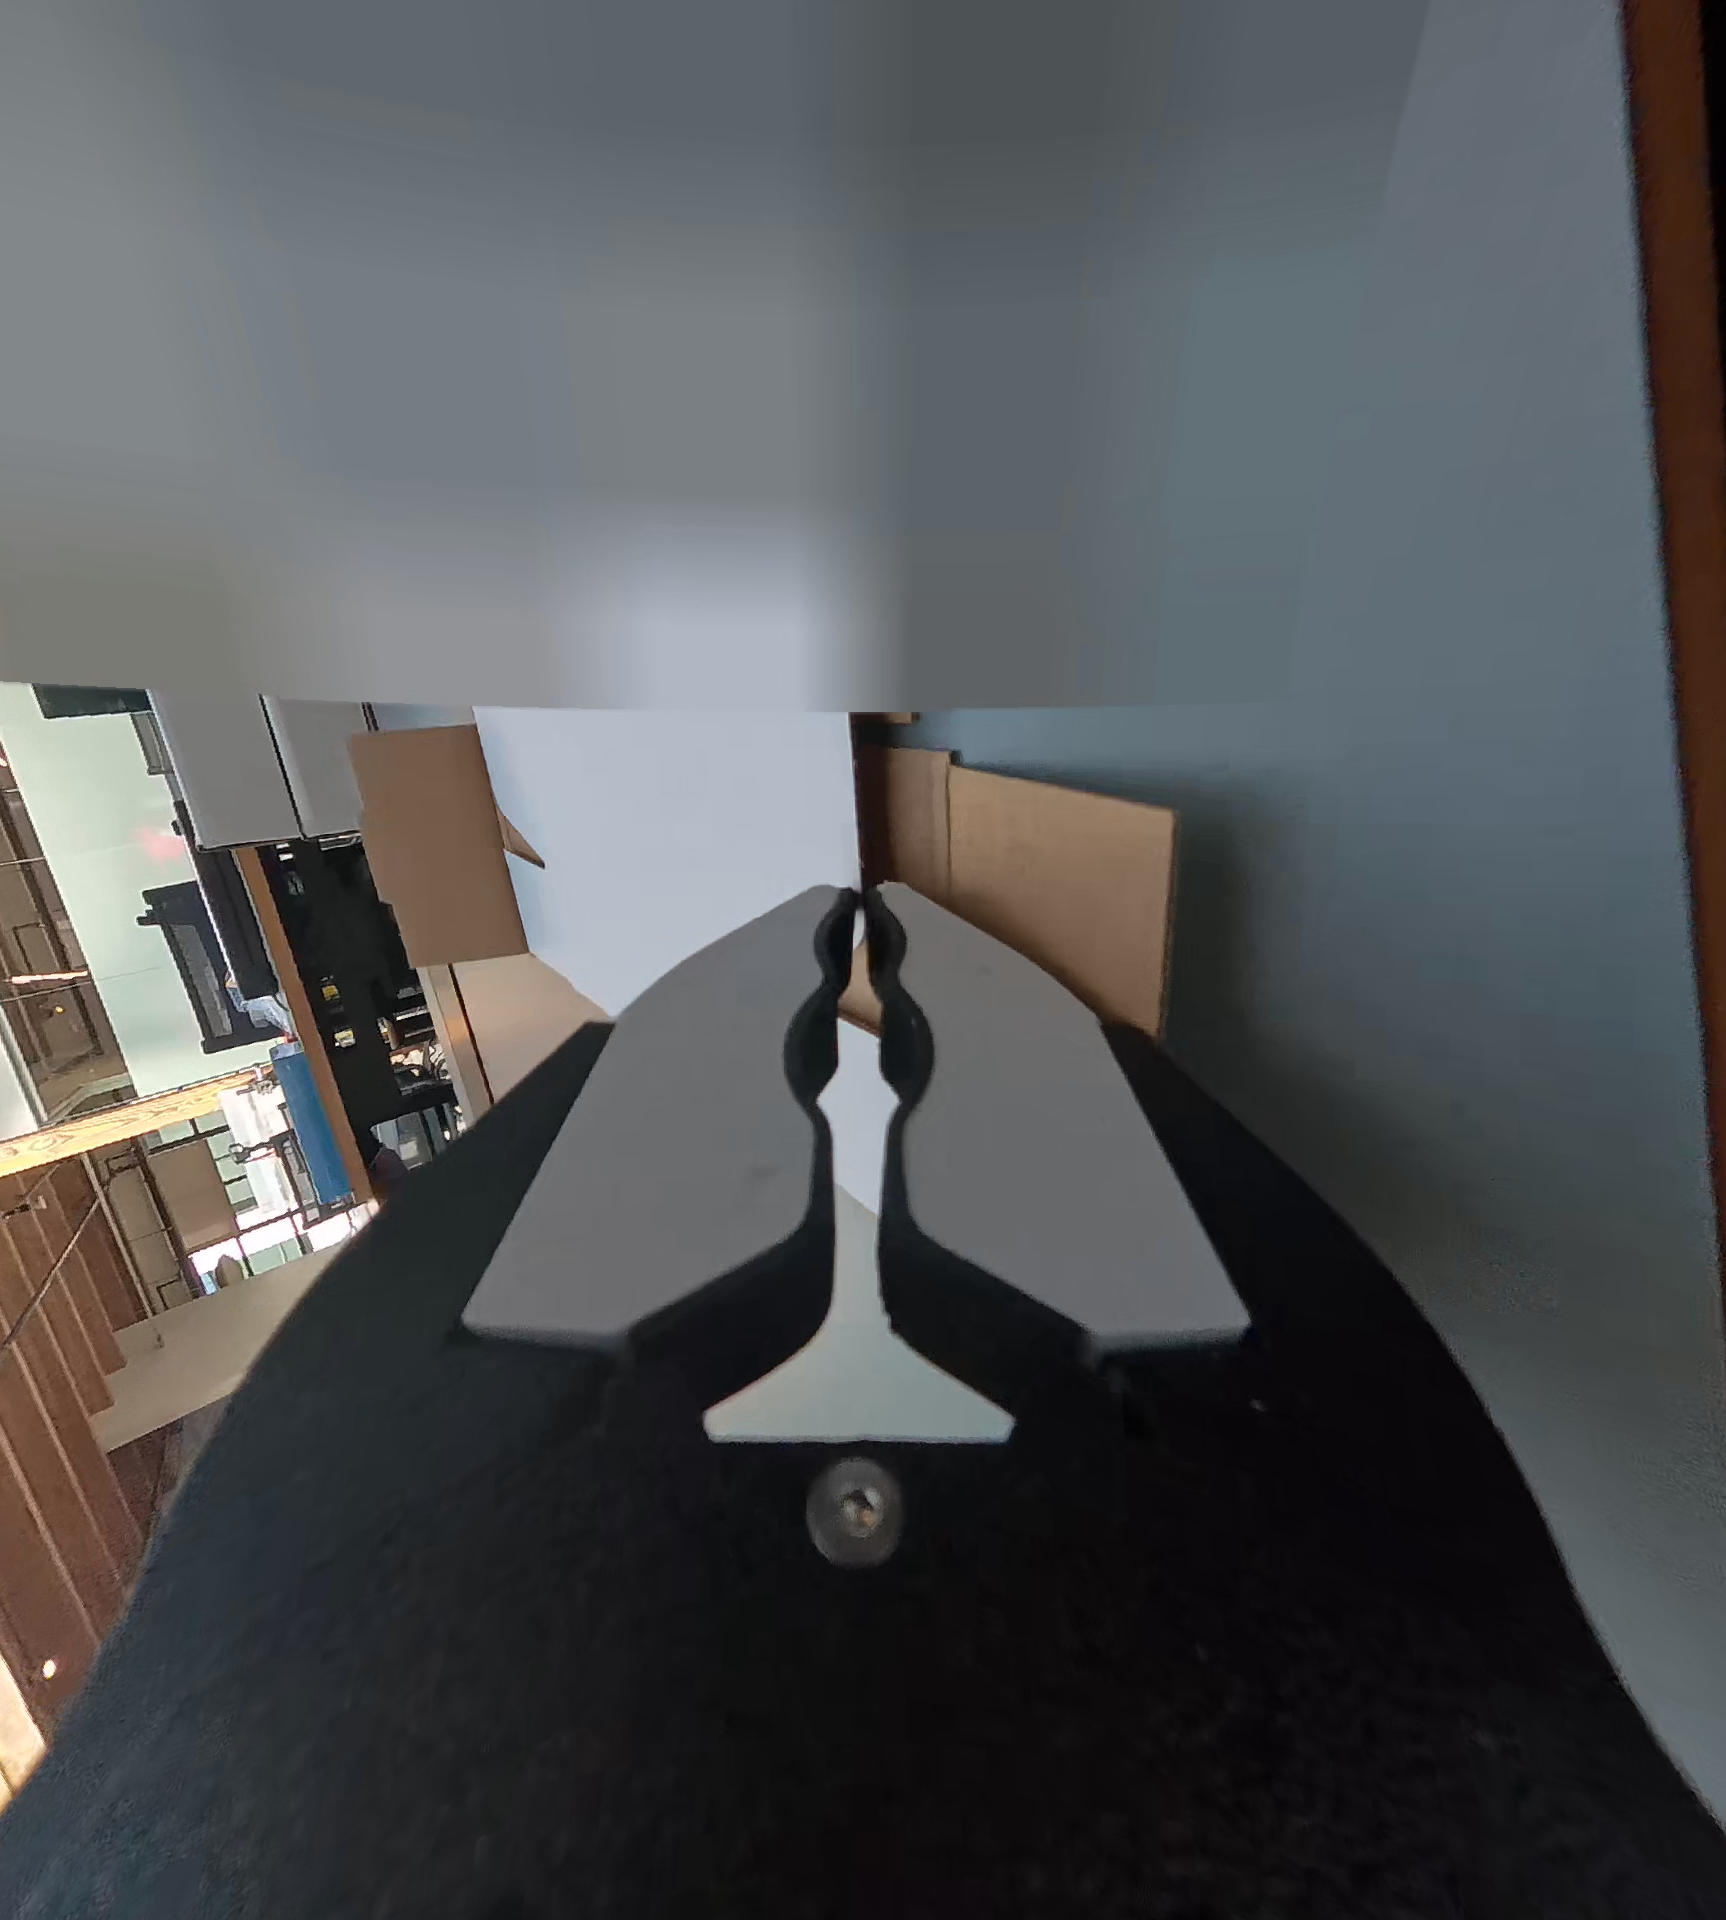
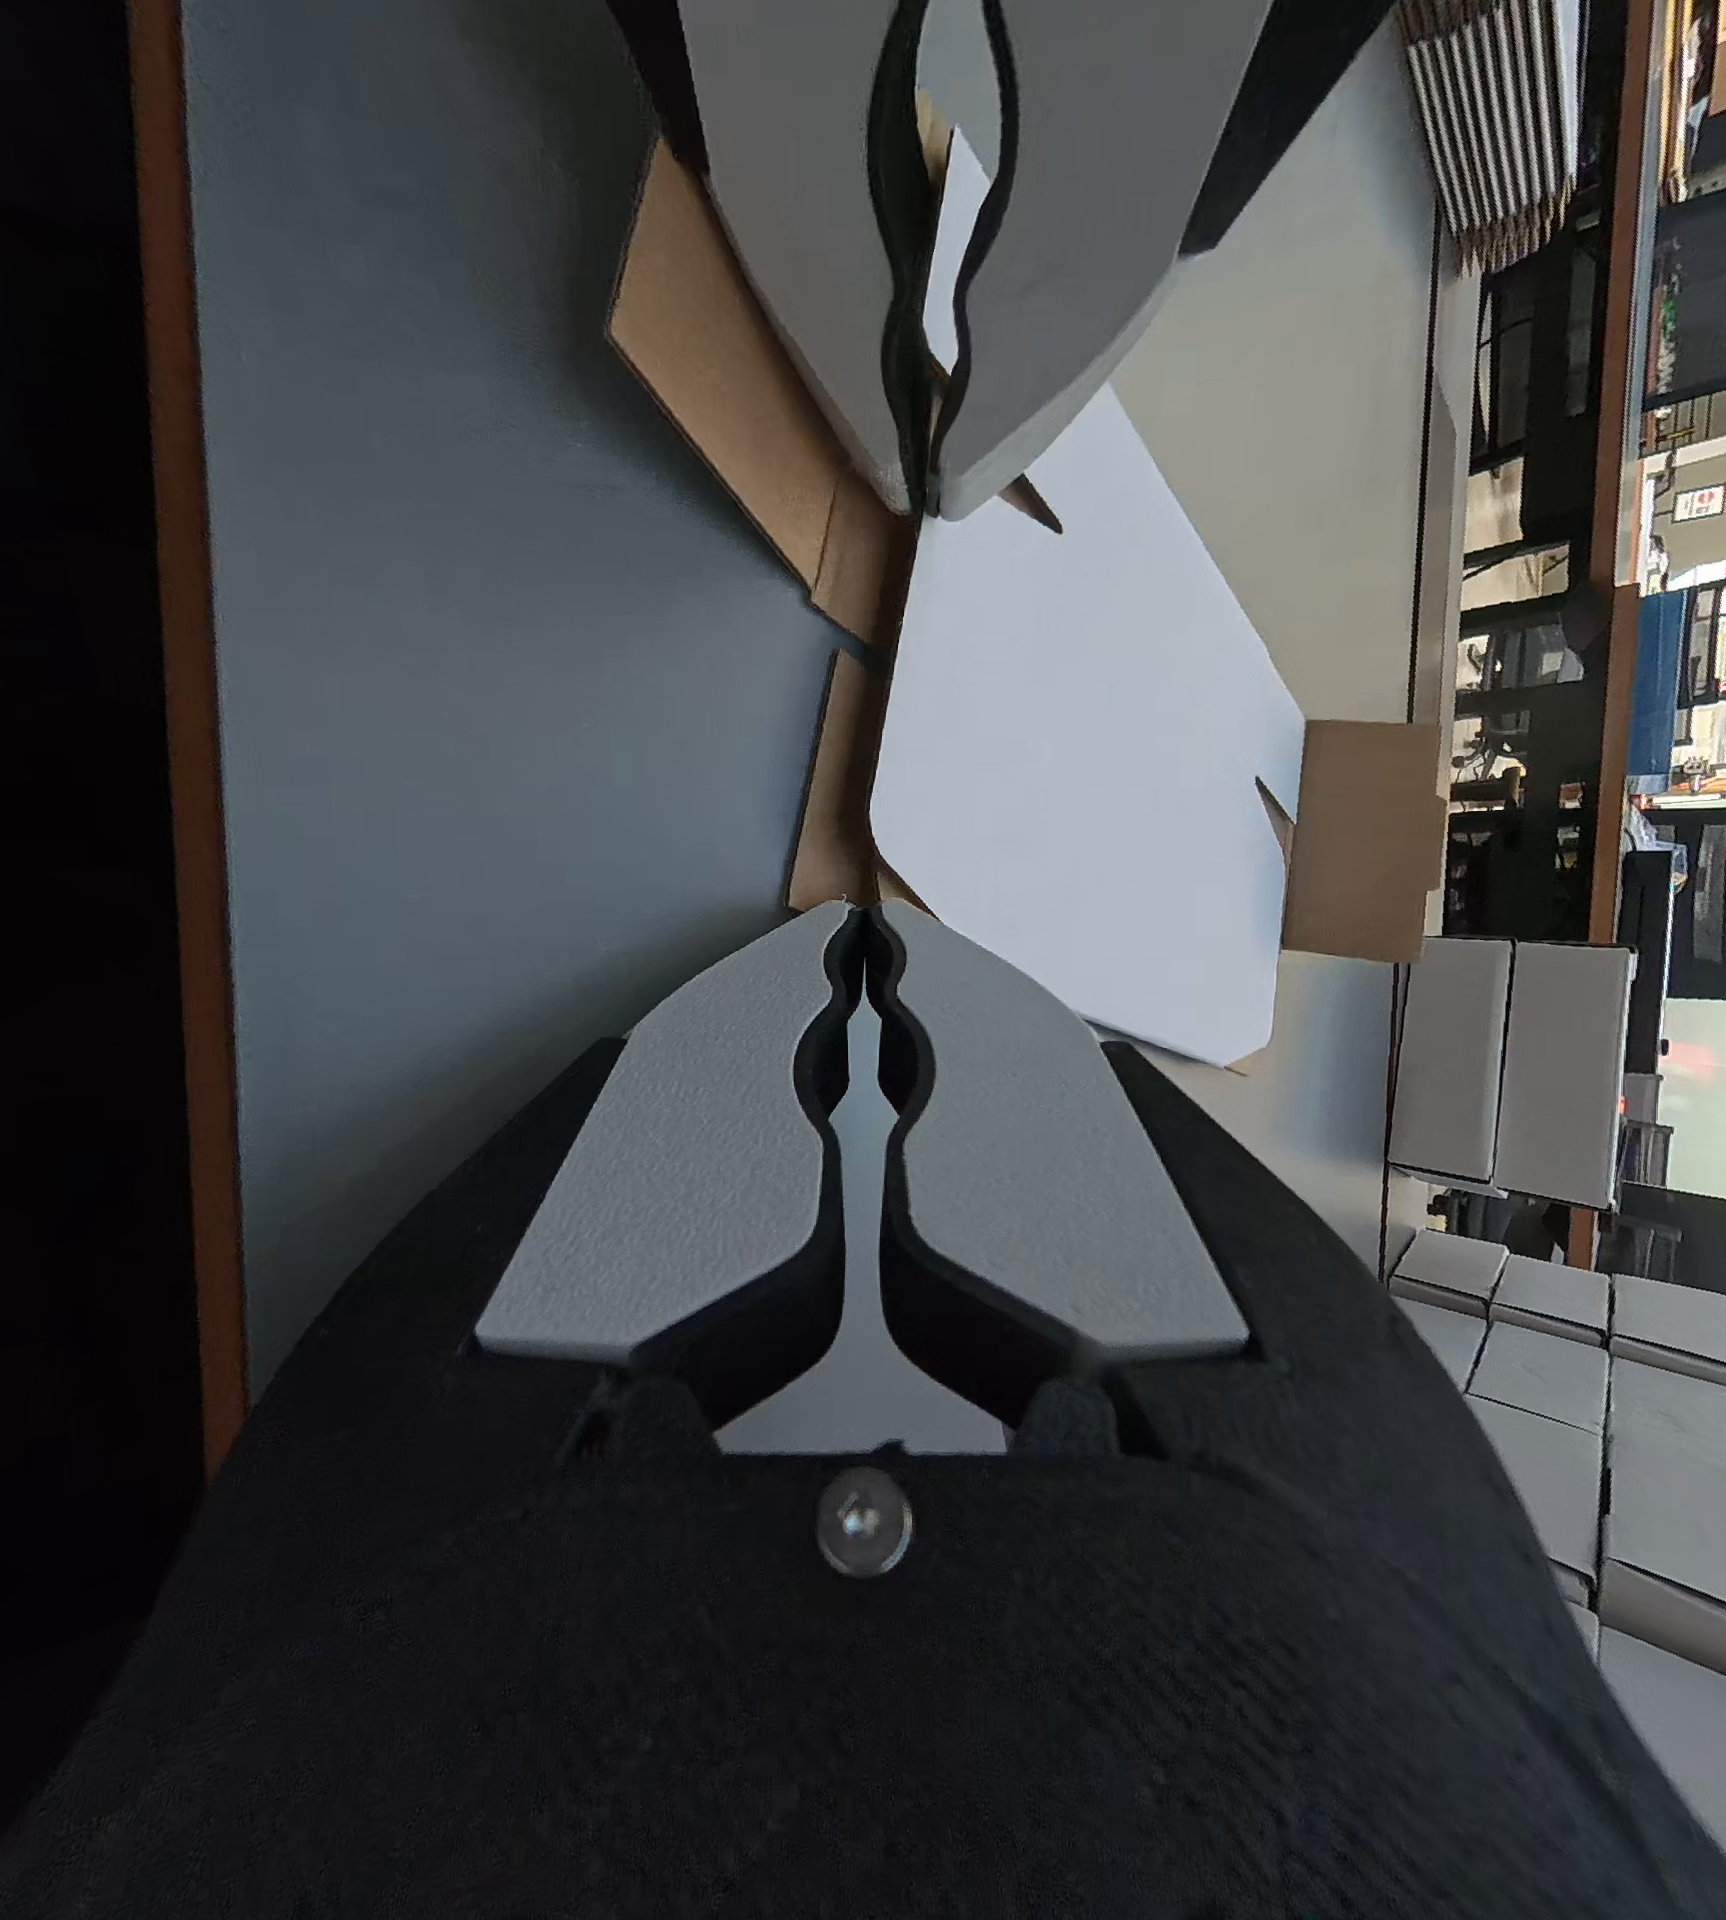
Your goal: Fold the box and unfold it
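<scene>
The box is a partly folded cardboard sheet, white on one face (image 2: 1077, 727) and brown on the other (image 2: 724, 343), lying on a grey-blue table (image 2: 474, 623). One white panel stands up from the brown flaps. My right gripper (image 2: 864, 920) is shut, its tips pinching the near edge of that panel. My left gripper (image 2: 926, 499) comes in from the far side and is shut on the same panel's opposite end. In the left wrist view, my left gripper (image 1: 859, 899) is shut on the seam between the white panel (image 1: 672, 831) and a brown flap (image 1: 1046, 873).
The table's brown wooden edge (image 2: 173, 623) runs along one side, with darkness beyond it. Stacks of folded grey-white boxes (image 2: 1503, 1070) stand past the box, with more of them nearer (image 2: 1669, 1455). Shelves and room clutter (image 1: 59, 935) lie beyond the table.
</scene>
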Tool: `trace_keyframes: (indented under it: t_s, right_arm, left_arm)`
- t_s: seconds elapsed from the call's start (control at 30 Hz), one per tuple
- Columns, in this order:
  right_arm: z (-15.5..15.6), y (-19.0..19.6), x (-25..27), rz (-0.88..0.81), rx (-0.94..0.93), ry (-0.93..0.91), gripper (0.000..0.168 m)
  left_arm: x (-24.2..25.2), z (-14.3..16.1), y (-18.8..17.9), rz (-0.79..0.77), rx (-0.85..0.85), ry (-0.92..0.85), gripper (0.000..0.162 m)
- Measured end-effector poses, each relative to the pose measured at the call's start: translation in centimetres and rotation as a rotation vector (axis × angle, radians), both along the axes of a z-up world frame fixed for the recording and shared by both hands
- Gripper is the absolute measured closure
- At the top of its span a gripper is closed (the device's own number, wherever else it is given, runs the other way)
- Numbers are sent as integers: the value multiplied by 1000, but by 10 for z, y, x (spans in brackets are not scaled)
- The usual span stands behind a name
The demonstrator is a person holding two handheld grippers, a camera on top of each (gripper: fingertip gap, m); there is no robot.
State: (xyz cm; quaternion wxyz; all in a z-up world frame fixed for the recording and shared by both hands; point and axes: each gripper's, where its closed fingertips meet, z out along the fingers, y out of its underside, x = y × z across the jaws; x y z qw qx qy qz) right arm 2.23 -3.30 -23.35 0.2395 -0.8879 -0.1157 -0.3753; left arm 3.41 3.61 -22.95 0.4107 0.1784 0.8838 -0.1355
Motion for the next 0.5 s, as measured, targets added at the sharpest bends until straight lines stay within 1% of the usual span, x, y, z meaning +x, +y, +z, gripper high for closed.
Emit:
trace_keyframes:
  t_s: [0.03, 0.13, 0.2, 0.27, 0.33, 0.4, 0.5]
  right_arm:
    - [0, 0, 0, -1, 1, -2, 168]
    - [0, 0, 0, -1, 2, -4, 168]
    - [0, 0, 0, -1, -2, -3, 168]
    - [0, 0, 0, -6, -8, -6, 168]
    - [0, 0, 0, -11, -23, -17, 168]
    - [0, 0, 0, -16, -45, -25, 168]
    - [0, 0, 0, -19, -52, -13, 168]
  left_arm:
    - [2, 0, -1, 3, -8, -21, 161]
    - [9, 4, -2, 23, -45, -61, 162]
    - [17, 16, -2, 59, -113, -113, 162]
    - [23, 26, -2, 84, -175, -126, 162]
    - [27, 31, -2, 129, -267, -70, 162]
    - [31, 38, -1, 186, -398, 9, 162]
    - [42, 48, 5, 328, -679, 244, 162]
